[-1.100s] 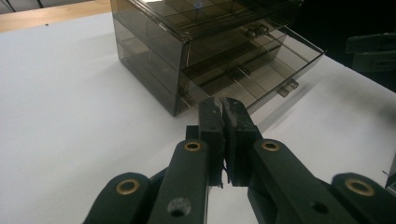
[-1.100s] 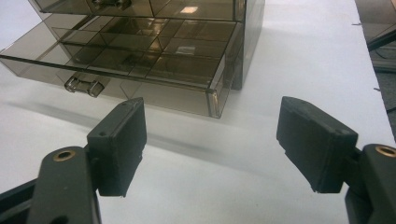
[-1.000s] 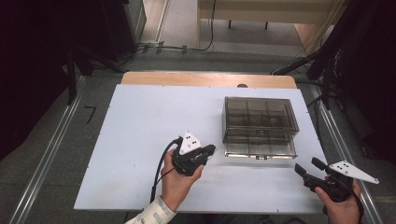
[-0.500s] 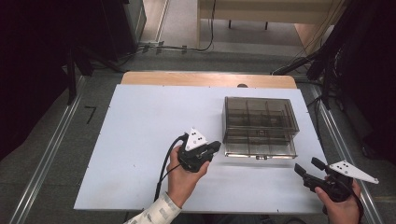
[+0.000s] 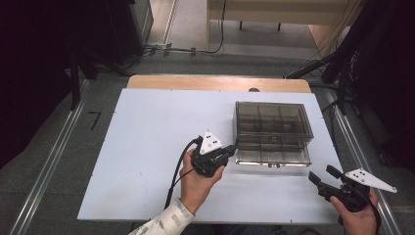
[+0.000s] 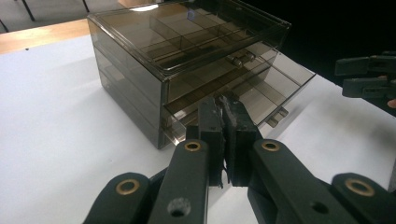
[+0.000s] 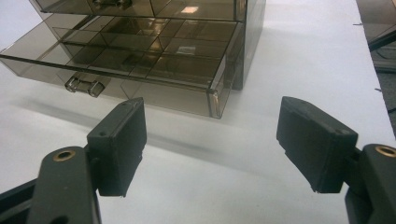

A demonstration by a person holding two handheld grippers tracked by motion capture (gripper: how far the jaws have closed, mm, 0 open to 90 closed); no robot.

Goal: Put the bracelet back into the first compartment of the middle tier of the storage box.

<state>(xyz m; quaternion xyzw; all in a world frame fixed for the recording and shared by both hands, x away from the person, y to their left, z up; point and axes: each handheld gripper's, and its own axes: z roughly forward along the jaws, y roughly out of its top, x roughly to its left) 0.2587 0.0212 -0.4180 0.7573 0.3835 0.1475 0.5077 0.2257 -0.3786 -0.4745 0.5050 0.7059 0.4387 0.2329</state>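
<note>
Black rubber-faced jaws of your left gripper (image 6: 223,122) are pressed flat together with nothing between them, their tips at the near corner of the lowest drawer (image 6: 243,100) of the smoked, translucent plastic drawer cabinet (image 5: 272,131). Whether the tips actually touch the drawer front cannot be told from the left gripper view. The right gripper (image 7: 210,144) stands wide open and empty — its two pads aimed at the drawer's far corner, apart from it, low over the white table sheet (image 5: 147,147).

The cabinet sits right of centre on the sheet, toward the back edge. Its bottom drawer is pulled out part of the way, so its gridded compartments show; in the right gripper view they look empty, though the tinted plastic makes small contents hard to rule out. The small clear handle (image 7: 84,86) at the drawer front is free of both grippers. The upper drawers appear shut.

Judged from this: the drawer is neither fully out nor home. If you are pushing it in, most of the travel is left — press squarely so the light cabinet does not slide.
</note>
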